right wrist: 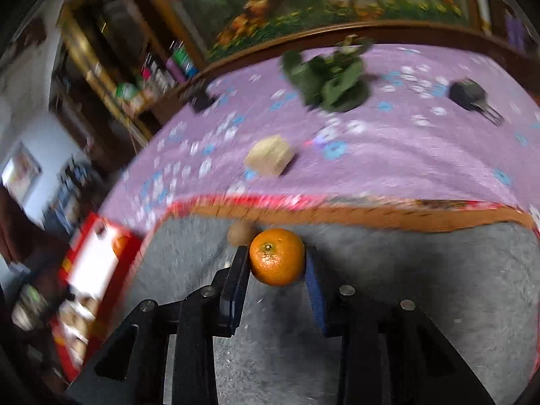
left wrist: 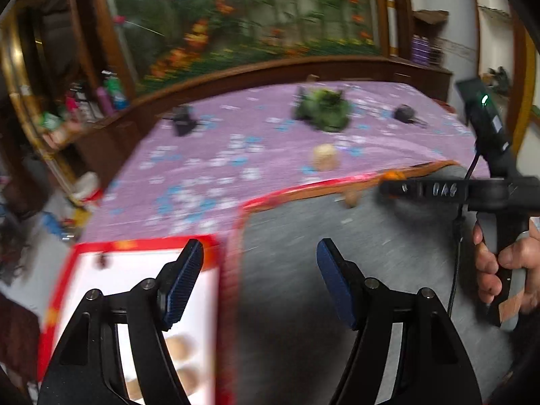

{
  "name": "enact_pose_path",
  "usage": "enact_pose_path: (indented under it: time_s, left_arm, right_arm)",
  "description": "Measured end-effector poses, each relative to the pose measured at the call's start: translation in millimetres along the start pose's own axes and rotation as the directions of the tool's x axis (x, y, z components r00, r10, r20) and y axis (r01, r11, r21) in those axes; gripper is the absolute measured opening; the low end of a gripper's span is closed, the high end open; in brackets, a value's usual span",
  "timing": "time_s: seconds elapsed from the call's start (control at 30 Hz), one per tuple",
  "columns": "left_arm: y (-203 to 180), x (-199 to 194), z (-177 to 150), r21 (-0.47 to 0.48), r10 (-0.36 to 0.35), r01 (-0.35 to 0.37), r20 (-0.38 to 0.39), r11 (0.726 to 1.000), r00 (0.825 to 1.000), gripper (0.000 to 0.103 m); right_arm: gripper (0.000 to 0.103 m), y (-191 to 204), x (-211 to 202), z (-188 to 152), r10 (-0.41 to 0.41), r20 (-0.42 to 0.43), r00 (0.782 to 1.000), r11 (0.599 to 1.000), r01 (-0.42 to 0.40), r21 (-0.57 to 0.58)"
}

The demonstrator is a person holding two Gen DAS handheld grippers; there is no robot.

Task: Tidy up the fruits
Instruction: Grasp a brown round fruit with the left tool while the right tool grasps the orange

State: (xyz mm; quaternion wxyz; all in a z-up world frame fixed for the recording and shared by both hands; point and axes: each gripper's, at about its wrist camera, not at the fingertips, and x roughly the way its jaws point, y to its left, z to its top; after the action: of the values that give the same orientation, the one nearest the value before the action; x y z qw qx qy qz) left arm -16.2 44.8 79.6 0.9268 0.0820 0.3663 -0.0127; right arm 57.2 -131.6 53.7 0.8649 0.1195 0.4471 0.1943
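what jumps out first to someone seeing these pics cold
A round glossy orange is pinched between the right gripper's pads, above the grey mat. To its left sits a red-edged white box holding brown fruits, under the open, empty left gripper.

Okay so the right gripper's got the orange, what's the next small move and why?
Probably lift the orange a little and start carrying it left toward the red-rimmed box. The right gripper has its pads on both sides of the fruit, and brown fruits already lie in that box. The left gripper is open and empty, above the box's edge.
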Motion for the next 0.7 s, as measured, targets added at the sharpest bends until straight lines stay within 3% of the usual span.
enact_pose_path:
  time_s: [0.2, 0.5, 0.53, 0.6, 0.7]
  left_arm:
    - [-59.1, 54.4, 28.0, 0.109, -0.021, 0.025, -0.044, 0.994, 0.999, 0.069]
    - [-83.6, 87.0, 34.4, 0.121, -0.026, 0.037, -0.09, 0.992, 0.996, 0.067]
    - [-84.1, 89.2, 34.5, 0.124, -0.026, 0.038, -0.093, 0.992, 0.995, 0.063]
    - [-85.1, 94.6, 34.5, 0.126, -0.035, 0.048, -0.104, 0.991, 0.994, 0.04]
    - [-86.3, 100.4, 33.4, 0.115, -0.067, 0.081, -0.124, 0.99, 0.99, 0.021]
  right_arm:
    - [0.034, -38.0, -14.7, 12.1, 0.014, 0.024, 1.0, 0.986, -0.018, 0.163]
    - [0.034, -43.0, -4.7, 7.5, 0.05, -0.03, 0.998, 0.972, -0.042, 0.232]
    - [0.034, -43.7, -2.9, 6.6, 0.057, -0.042, 0.998, 0.969, -0.045, 0.242]
    - [0.034, -43.8, -0.9, 6.3, 0.051, -0.047, 0.998, 0.969, -0.039, 0.242]
    - [0.034, -42.8, -1.0, 6.2, 0.04, -0.046, 0.998, 0.971, -0.028, 0.237]
